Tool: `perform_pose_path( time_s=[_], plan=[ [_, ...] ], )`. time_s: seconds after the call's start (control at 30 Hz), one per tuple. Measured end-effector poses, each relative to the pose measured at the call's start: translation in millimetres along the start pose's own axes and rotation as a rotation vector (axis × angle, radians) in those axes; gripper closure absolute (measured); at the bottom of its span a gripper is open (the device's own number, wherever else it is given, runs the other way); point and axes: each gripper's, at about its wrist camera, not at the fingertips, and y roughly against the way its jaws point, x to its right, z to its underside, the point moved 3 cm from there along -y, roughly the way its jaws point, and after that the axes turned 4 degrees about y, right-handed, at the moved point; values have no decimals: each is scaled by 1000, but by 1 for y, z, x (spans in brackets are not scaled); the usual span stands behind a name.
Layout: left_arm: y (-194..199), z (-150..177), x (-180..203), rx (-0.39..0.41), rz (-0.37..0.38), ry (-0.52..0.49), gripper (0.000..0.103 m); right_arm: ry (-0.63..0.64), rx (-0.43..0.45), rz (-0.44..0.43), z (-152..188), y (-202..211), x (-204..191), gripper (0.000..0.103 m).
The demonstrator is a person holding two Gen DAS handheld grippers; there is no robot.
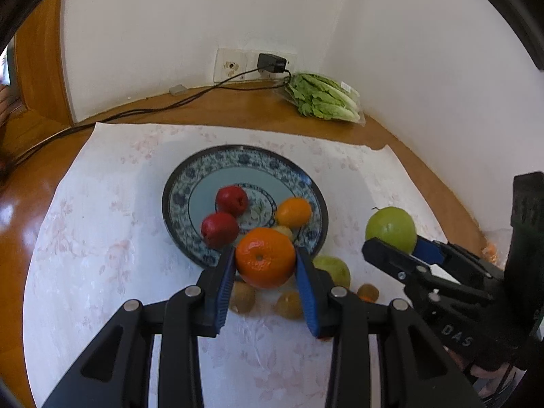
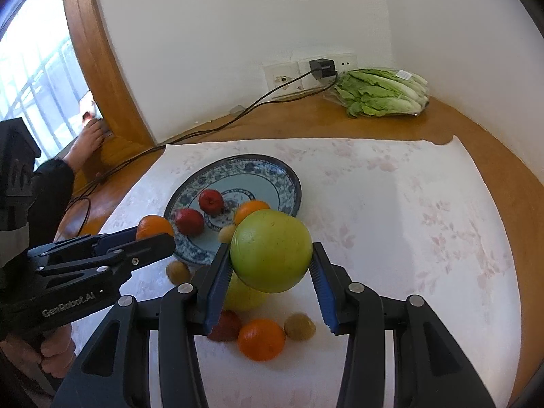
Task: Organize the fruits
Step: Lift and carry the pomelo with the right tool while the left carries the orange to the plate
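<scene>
Right wrist alone shows a loose orange (image 2: pixel 261 339) below tongs (image 2: pixel 271 265) gripping a green apple (image 2: pixel 271 250).

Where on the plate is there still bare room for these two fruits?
Free: the plate's far half, behind the red apples. Crowded: its near rim, around the small orange, and the cloth in front, strewn with kiwis.

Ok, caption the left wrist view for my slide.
Left gripper holds an orange near the blue plate of fruit, while the right gripper carries a green apple.
</scene>
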Motion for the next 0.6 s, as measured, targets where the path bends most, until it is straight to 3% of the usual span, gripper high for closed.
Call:
perform_pose_path(
  time_s=[0.6],
  plan=[
    [-17, -7, -12, -12, 10, 39, 66, 42, -16, -15, -40, -59, -12, 57]
  ],
)
